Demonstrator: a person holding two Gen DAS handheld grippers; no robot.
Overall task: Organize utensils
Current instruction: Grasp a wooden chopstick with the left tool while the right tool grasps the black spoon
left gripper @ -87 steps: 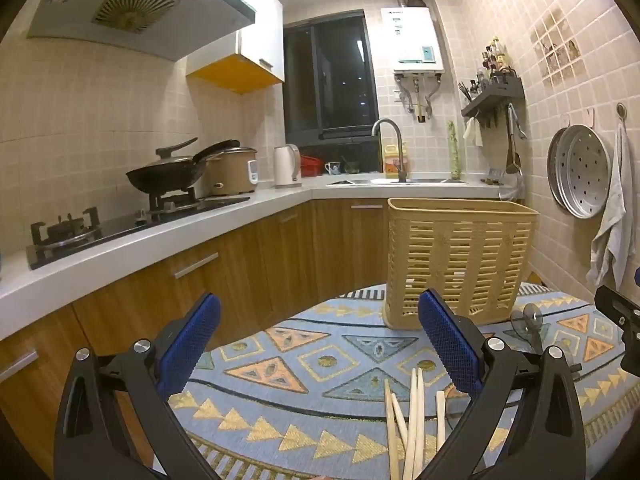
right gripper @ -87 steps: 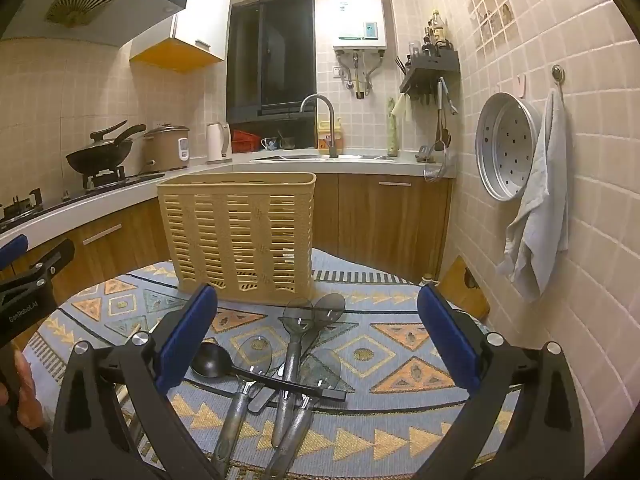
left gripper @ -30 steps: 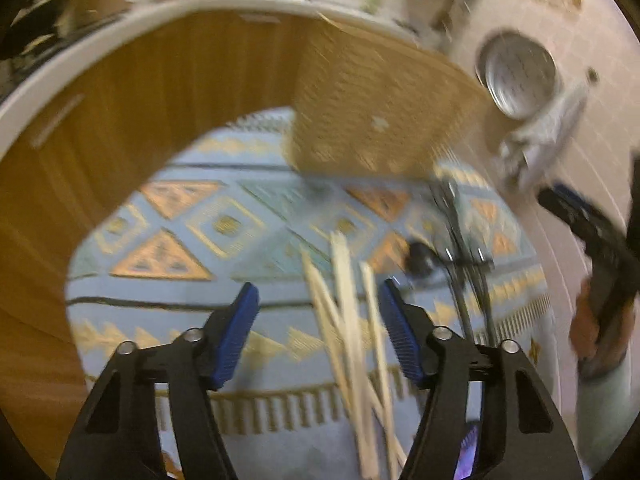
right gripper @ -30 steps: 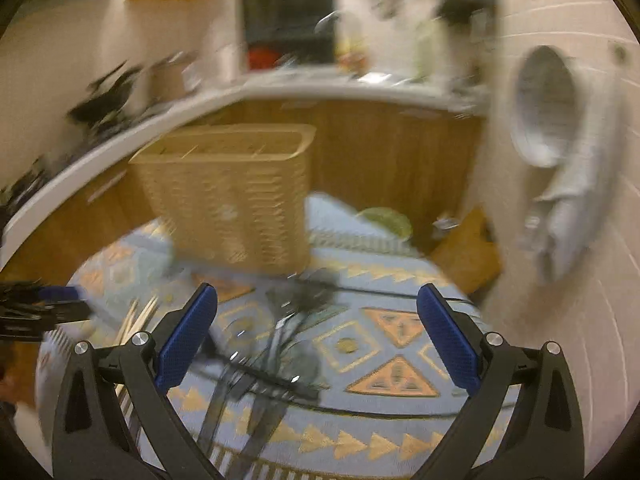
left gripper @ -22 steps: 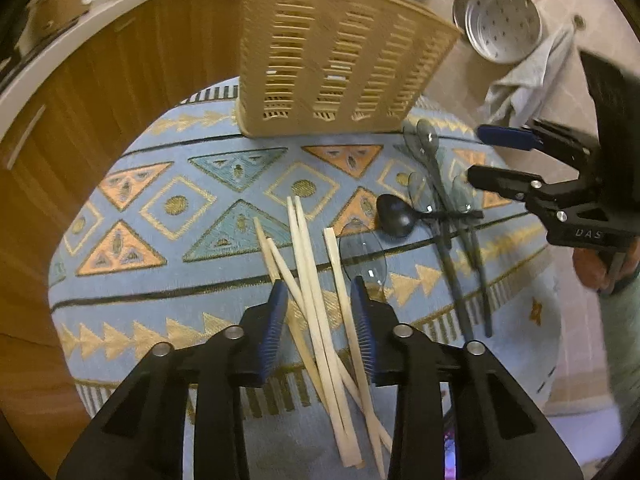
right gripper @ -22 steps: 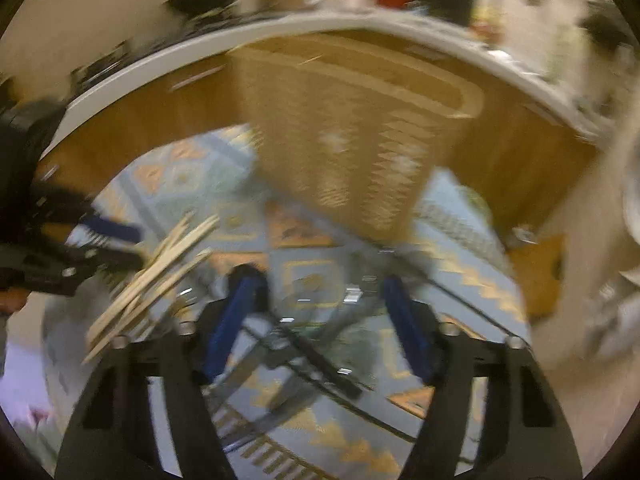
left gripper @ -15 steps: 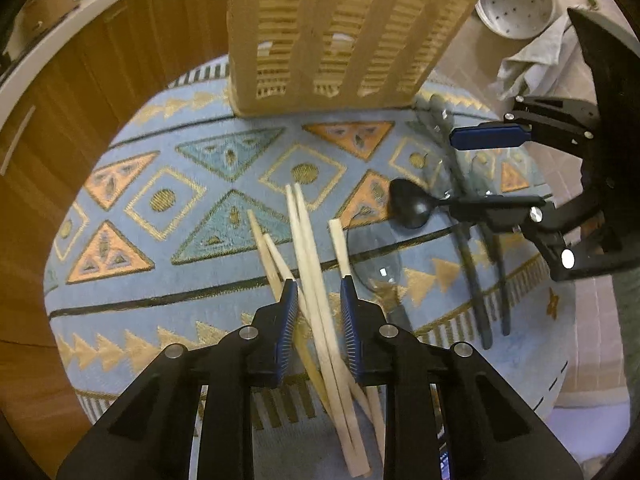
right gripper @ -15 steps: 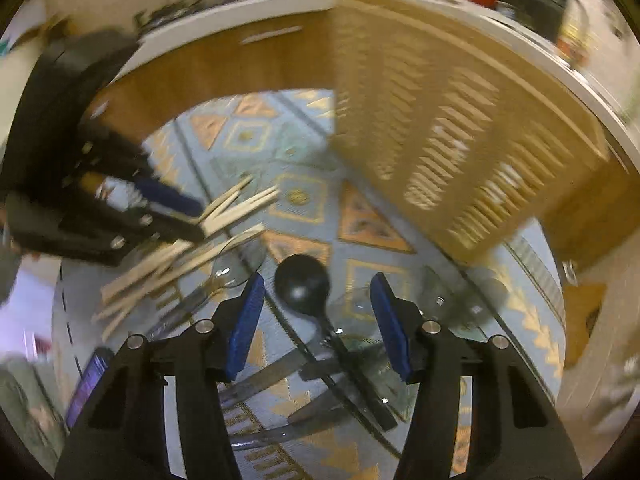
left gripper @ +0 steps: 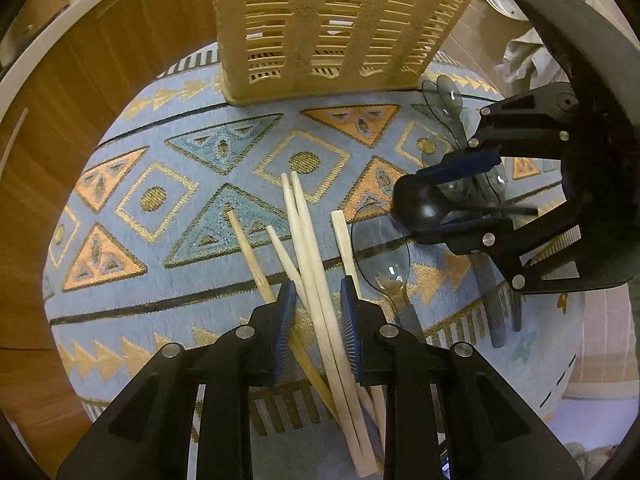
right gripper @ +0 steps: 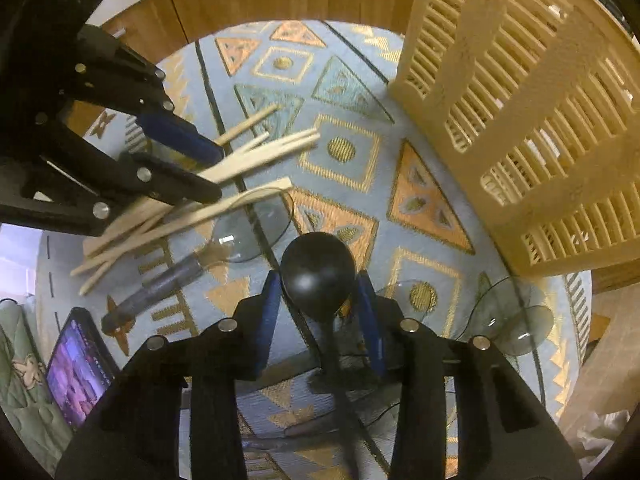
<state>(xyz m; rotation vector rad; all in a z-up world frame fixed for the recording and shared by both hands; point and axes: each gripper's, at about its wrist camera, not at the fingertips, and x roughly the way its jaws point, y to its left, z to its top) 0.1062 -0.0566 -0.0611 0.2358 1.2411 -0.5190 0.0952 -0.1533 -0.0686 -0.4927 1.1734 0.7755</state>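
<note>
Both tongs have dropped to the tabletop (left gripper: 120, 152) and narrowed; left tongs (left gripper: 316, 300) straddle the chopsticks (left gripper: 308, 240), unclenched; right tongs (right gripper: 320, 292) bracket the black ladle (right gripper: 318, 270), contact unclear; basket (left gripper: 332, 20) waits beyond both.

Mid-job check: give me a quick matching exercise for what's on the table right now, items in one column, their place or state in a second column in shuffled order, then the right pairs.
Items:
1. wooden chopsticks
2. black ladle
3. slotted basket
4. smartphone

Place or state:
A. standing upright at the far side of the patterned tablecloth
B. bowl between the right gripper fingers
C. lying at the table edge, screen lit
D. two of them between the left gripper fingers

Pairs: 1-D, 2-B, 3-A, 4-C
</note>
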